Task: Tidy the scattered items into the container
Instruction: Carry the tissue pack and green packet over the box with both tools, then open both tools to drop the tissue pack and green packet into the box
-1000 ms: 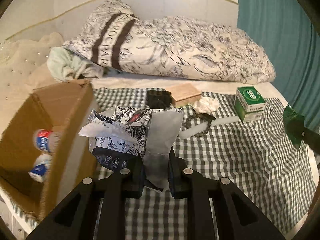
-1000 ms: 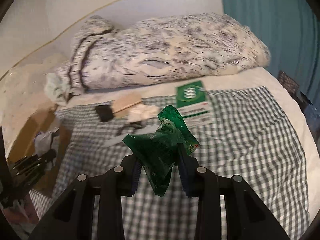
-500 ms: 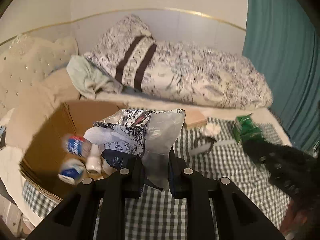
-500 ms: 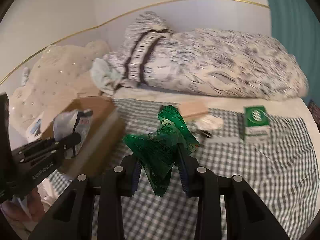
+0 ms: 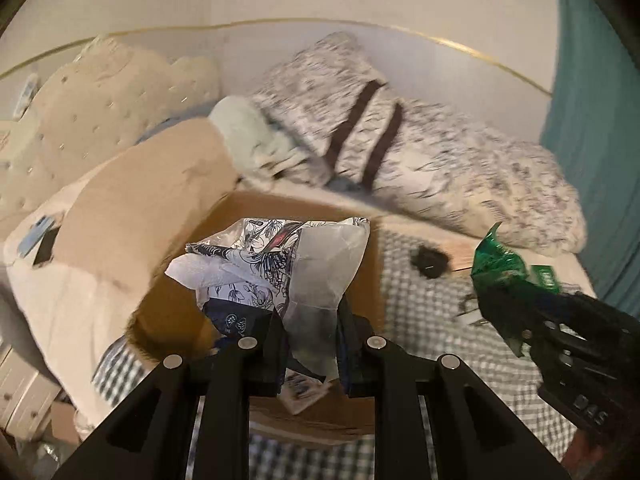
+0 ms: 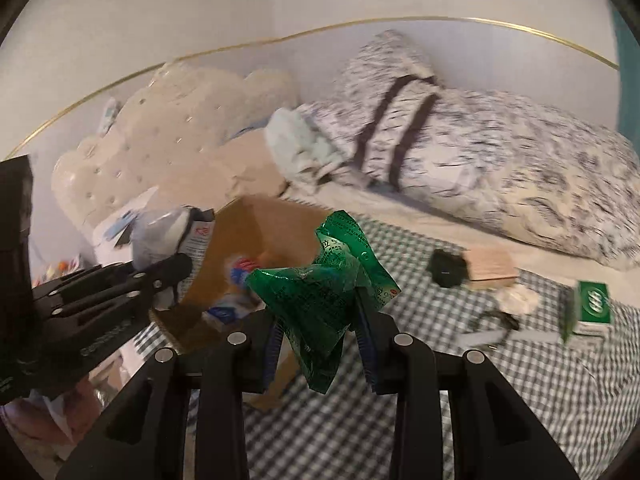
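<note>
While a second ago the cardboard box (image 5: pixel 280 216) sat off left, your left gripper (image 5: pixel 312 332) now hangs over it, jaws clamping the floral wrapper (image 5: pixel 280 264); your right gripper (image 6: pixel 320 336), pinching the green packet (image 6: pixel 320 292), has swung alongside.

Dim, warm indoor light in both wrist views; I can't place its source. Heavy motion blur: the patterned pillow (image 5: pixel 420 168) and checked cloth (image 6: pixel 460 380) smear, worst toward the right of the frame. Near things stay sharp: I read creases on the green wrapper (image 6: pixel 324 300) and floral packet (image 5: pixel 280 272). Fisheye bends the gold trim (image 6: pixel 400 20) into an arc; corners vignette black. Soft shadow inside the cardboard box (image 5: pixel 168 320).
</note>
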{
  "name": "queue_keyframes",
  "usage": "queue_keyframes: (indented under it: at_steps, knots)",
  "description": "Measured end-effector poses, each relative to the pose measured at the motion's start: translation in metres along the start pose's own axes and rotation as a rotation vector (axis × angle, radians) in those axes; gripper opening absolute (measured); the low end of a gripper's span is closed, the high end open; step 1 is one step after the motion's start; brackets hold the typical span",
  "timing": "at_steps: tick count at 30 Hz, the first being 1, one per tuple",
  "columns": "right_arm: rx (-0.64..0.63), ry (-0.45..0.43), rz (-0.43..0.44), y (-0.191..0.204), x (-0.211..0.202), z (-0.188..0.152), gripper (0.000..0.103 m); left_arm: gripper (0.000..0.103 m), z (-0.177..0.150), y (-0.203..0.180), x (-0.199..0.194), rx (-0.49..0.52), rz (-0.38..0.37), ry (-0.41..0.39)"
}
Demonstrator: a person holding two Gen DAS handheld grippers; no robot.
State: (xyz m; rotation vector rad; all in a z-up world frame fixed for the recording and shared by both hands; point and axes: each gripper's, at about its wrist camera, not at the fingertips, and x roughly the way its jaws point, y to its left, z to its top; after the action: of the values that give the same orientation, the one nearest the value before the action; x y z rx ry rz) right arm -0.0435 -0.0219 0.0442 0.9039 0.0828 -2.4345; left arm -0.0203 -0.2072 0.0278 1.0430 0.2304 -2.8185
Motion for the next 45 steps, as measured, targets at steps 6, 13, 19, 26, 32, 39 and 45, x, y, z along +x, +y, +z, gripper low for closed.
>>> queue_keyframes:
  at_steps: [6,13,19,26,32,39,45]
  knots:
    - [-0.052,0.038,0.079,0.039,0.038,0.011,0.032,0.019,-0.005,0.040,0.033,-0.049,0.047,0.078]
    - [-0.050,0.099,0.123,0.051,0.084,0.012,0.032,0.019,-0.010,0.053,0.060,-0.057,0.055,0.114]
    - [0.008,0.114,0.148,0.038,0.099,0.010,0.035,0.064,-0.013,0.045,0.073,-0.046,0.053,0.136]
    - [0.071,0.051,0.173,0.017,0.083,0.012,0.059,0.100,-0.011,0.030,0.072,-0.030,0.108,0.133]
    - [0.111,0.029,0.152,-0.009,0.067,0.010,0.059,0.100,-0.009,0.014,0.066,-0.038,0.100,0.133]
    - [0.212,0.016,0.036,-0.078,0.041,-0.009,0.059,0.100,-0.009,-0.038,0.057,-0.015,0.025,0.102]
    - [0.281,0.001,-0.092,-0.148,0.011,-0.029,0.059,0.100,-0.017,-0.102,0.063,0.046,-0.050,0.110]
